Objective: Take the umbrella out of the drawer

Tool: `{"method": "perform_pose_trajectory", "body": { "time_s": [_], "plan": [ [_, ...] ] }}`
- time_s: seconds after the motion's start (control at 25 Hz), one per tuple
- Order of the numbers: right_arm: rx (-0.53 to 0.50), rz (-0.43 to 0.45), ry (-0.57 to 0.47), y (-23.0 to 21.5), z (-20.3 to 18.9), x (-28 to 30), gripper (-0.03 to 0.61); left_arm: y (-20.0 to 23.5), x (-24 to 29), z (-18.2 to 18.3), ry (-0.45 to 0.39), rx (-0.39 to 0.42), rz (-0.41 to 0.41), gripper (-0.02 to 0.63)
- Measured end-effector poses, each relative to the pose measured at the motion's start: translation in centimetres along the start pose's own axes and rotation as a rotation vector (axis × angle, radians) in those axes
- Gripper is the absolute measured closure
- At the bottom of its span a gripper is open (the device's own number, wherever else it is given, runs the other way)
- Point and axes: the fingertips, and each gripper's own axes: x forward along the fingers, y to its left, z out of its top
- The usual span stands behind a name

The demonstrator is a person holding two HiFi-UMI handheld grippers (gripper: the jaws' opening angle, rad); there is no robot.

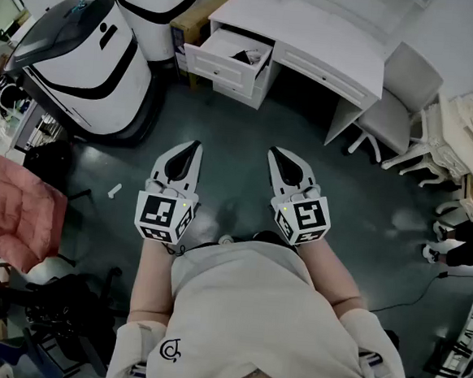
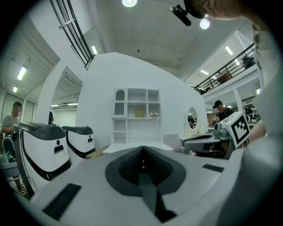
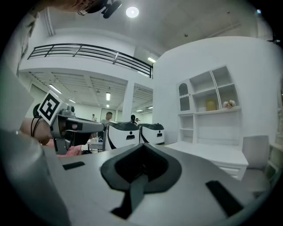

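1. Desk [image 1: 314,35], white, stood at the upper middle of the head view, well apart from both grippers.
2. Its drawer [image 1: 221,70] stood open, with its front turned toward the lower left of the frame.
3. The left gripper [image 1: 194,146] and the right gripper [image 1: 277,153] were side by side at the centre. Both were level, and both had the jaws pressed together on nothing.
4. A dark thing, most likely the umbrella [image 1: 248,57], lay in the right part of the drawer. It was straight up the frame from the jaws, between their two lines. I judged the left gripper slightly nearer.
5. The umbrella was too small to tell its long axis or which way it pointed.
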Motion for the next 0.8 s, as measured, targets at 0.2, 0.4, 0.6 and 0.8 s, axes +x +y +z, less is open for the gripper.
{"method": "perform_pose_trajectory", "body": {
  "time_s": [0.2, 0.4, 0.6, 0.8],
  "plan": [
    [-0.003, 0.003, -0.002, 0.1, 0.0, 0.9, 0.574, 0.6, 0.5, 0.1, 0.0, 0.002, -0.006, 0.601],
    [0.008, 0.012, 0.003, 0.3, -0.1, 1.8, 0.574, 1.3, 1.0, 0.3, -0.006, -0.002, -0.006, 0.601],
    [0.036, 0.02, 0.018, 0.2, -0.8, 2.6, 0.572, 1.9, 1.5, -0.2, 0.004, -0.013, 0.002, 0.601],
    [0.053, 0.008, 0.056, -0.8, -1.9, 4.6, 0.572, 3.4, 2.5, -1.2, 0.032, -0.03, 0.015, 0.601]
  ]
}}
